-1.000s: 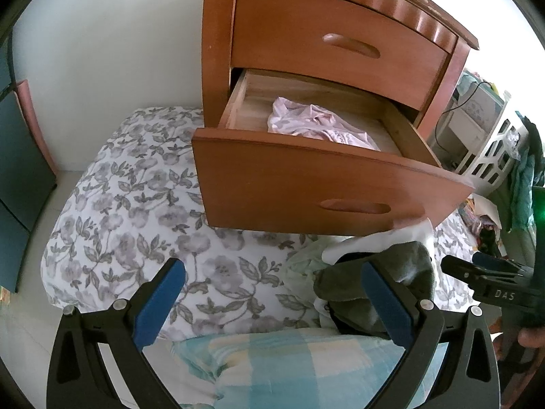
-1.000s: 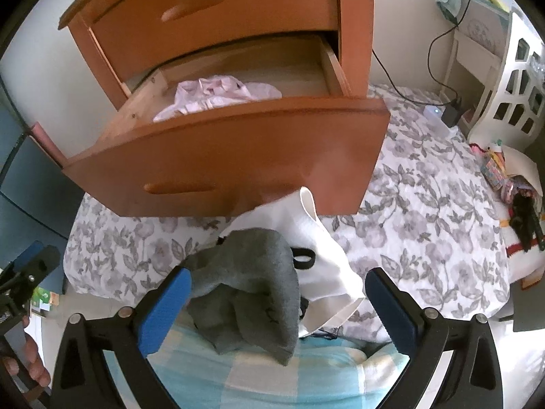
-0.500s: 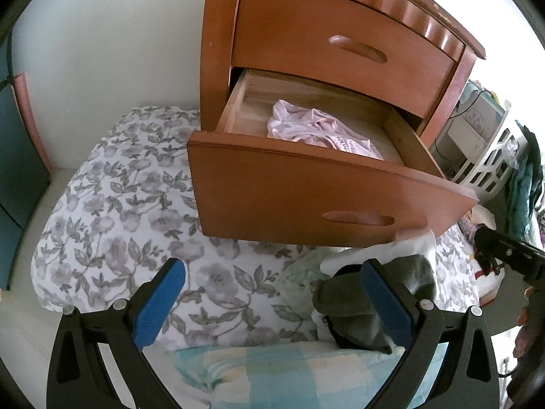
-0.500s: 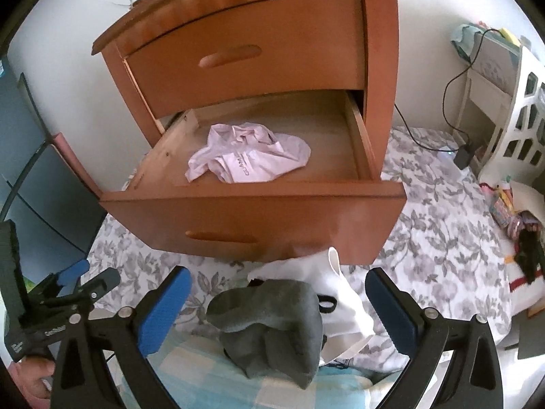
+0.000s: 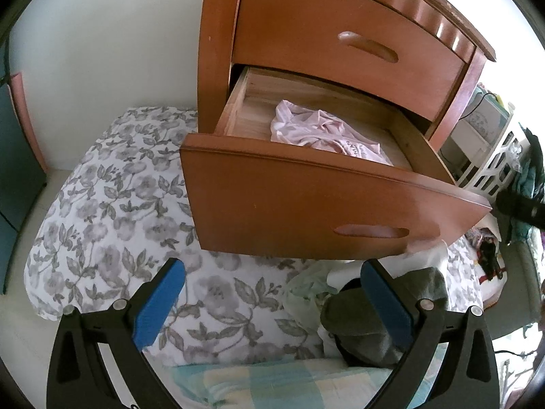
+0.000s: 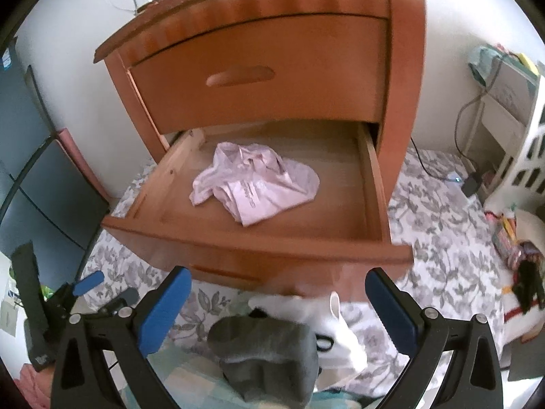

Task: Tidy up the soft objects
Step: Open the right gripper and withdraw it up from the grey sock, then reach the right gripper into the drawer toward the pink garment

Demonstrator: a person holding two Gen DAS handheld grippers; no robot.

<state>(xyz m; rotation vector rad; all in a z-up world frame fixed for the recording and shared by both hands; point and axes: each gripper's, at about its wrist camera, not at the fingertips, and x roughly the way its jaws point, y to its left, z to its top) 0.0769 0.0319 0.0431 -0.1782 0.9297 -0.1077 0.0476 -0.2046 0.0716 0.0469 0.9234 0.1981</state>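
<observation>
Both grippers, left gripper (image 5: 272,301) and right gripper (image 6: 277,306), hover with fingers wide, holding nothing; next, grasp the grey garment (image 6: 269,351) for the open drawer (image 6: 340,201).

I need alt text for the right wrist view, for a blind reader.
An open hand-held gripper hovers over a grey garment on a floral bed. Beyond it, a pink garment lies in the nightstand's open lower drawer.
</observation>
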